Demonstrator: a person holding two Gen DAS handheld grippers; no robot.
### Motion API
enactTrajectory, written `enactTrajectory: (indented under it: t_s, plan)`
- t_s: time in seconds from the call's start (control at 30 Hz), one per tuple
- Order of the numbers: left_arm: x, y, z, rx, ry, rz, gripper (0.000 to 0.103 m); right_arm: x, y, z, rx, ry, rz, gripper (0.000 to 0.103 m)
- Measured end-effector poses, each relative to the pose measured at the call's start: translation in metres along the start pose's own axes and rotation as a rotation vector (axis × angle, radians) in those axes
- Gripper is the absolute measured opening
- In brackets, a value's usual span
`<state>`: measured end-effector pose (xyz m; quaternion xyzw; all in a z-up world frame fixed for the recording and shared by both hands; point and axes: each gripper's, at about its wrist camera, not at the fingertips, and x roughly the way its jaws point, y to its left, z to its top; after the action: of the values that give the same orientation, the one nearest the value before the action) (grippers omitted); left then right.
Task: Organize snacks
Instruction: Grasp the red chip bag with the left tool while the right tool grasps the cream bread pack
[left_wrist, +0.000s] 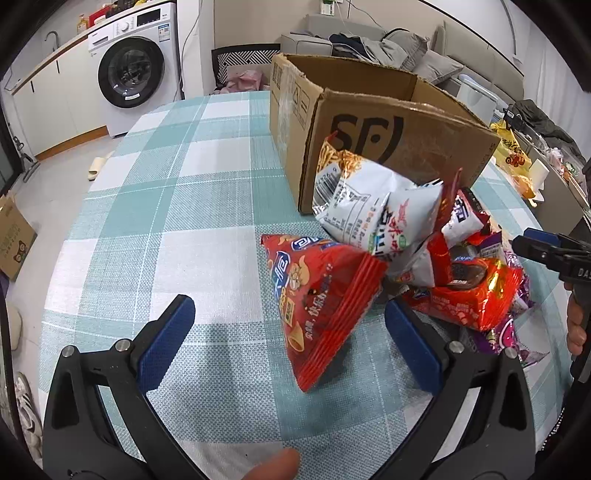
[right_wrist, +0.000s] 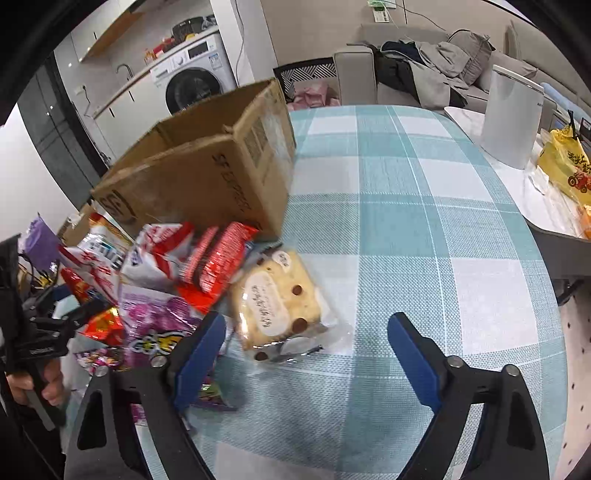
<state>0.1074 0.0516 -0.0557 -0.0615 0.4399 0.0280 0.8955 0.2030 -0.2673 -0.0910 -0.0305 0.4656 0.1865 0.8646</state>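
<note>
Left hand-held gripper (left_wrist: 290, 341): you have it spread wide above the tabletop (left_wrist: 177, 221), blue pads far apart, nothing clamped between them.
Red chip bag (left_wrist: 321, 306): it stands tilted on one corner in the gap between your left pads, nearer the right pad; whether it touches that pad cannot be told.
Right hand-held gripper (right_wrist: 306, 358): also wide open and holding nothing; its left pad hangs over the near edge of the snack pile, its right pad over bare checked cloth.
Wrapped pastry (right_wrist: 277, 302): in clear film, it lies flat on the tabletop just beyond your right gripper, closer to the left pad, at the right edge of the pile.
Snack pile: in the left wrist view the white noodle-snack bags (left_wrist: 362, 206) lean against the near wall of the box, with a red packet (left_wrist: 469, 291) and purple packets to their right. In the right wrist view the pile sits left of the pastry, with a purple bag (right_wrist: 159, 321) nearest and a red-and-white bag (right_wrist: 218, 262) behind it.
Cardboard box (left_wrist: 402, 144): open-topped, it stands on the tabletop at the far side of the pile, touching the snacks heaped at its base.
Far surroundings: a washing machine (left_wrist: 133, 70) at far left, a sofa (right_wrist: 424, 70) heaped with clothes beyond the tabletop.
</note>
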Motion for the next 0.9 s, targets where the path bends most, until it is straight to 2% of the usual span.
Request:
enactTrajectory:
  t_s: [0.2,0.27,0.4,0.6,0.73,0.9]
  plan:
    - [0.008,0.002,-0.001,-0.003,0.017,-0.016,0.102,0.014,0.008,-0.001,-0.044,0.023,0.001,0.085]
    - [0.012,0.002,-0.001,0.000,0.020,-0.015,0.102,0.019,0.011,0.000,-0.058,0.025,-0.004,0.079]
    - [0.017,0.004,0.001,0.001,0.023,-0.011,0.102,0.023,0.015,0.001,-0.085,0.017,-0.014,0.075]
    - [0.022,0.006,0.002,-0.001,0.023,-0.012,0.102,0.023,0.017,0.000,-0.098,0.002,-0.009,0.074]
    - [0.025,0.006,0.006,-0.001,0.024,-0.038,0.089,0.023,0.017,0.000,-0.108,-0.005,-0.001,0.072]
    - [0.024,0.001,0.006,0.031,0.021,-0.057,0.076,0.019,0.016,0.000,-0.102,-0.017,0.022,0.059]
